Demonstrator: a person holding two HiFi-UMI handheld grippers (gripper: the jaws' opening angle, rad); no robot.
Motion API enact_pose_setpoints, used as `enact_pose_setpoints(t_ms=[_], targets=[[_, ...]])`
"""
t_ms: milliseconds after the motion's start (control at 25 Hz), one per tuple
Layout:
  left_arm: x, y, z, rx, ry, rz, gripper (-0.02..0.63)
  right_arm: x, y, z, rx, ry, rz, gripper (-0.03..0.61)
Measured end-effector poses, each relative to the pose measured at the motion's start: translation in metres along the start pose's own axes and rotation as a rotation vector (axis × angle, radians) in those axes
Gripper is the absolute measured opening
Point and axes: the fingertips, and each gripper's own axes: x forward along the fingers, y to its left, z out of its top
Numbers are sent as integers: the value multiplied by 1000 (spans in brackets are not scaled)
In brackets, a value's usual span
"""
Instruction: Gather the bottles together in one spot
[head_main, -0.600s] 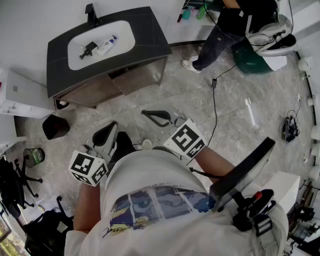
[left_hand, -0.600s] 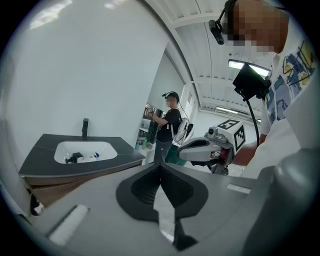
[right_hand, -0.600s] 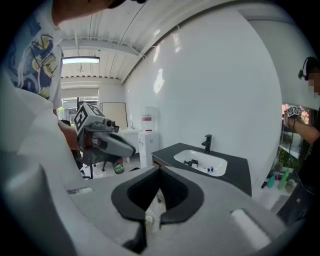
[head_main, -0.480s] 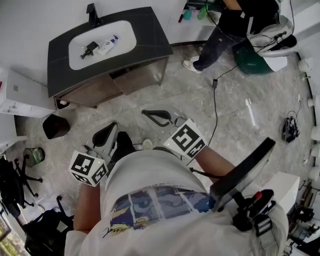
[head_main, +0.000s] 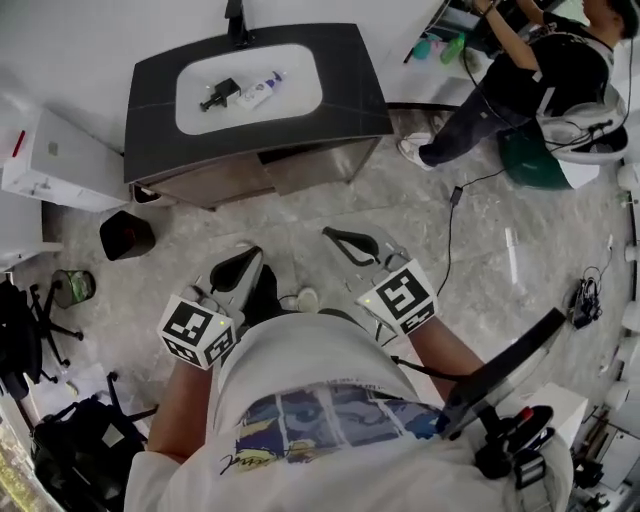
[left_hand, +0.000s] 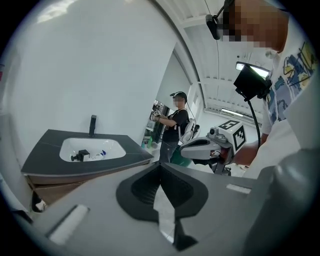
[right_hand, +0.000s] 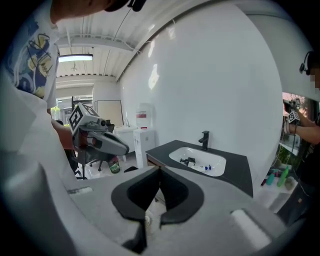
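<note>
While tilted slightly downward side by side, left tongs (head_main: 240, 266) and right tongs (head_main: 342, 241) are closed, empty.

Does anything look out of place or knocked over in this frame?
Yes. A white bottle lies on its side inside the sink basin, beside a small black pump bottle, instead of standing on the dark countertop. A thin white tube also lies loose on the floor at the head view's right.
</note>
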Motion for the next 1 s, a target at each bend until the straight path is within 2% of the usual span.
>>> enact_pose_setpoints(t_ms=[160, 240, 560, 840, 1000], targets=[[5, 33, 9, -8, -2, 10, 3, 31, -15, 10, 9, 18, 3, 6], [8, 54, 16, -14, -2, 17, 3, 48, -23, 19, 10, 20, 5, 31], [15, 136, 60, -4, 11, -2, 44, 132, -60, 57, 19, 38, -22, 40], [5, 206, 79, 12, 39, -14, 46, 205, -110, 75, 10, 72, -102, 40], [10, 234, 85, -15, 40, 6, 46, 238, -146, 73, -6, 106, -137, 40]])
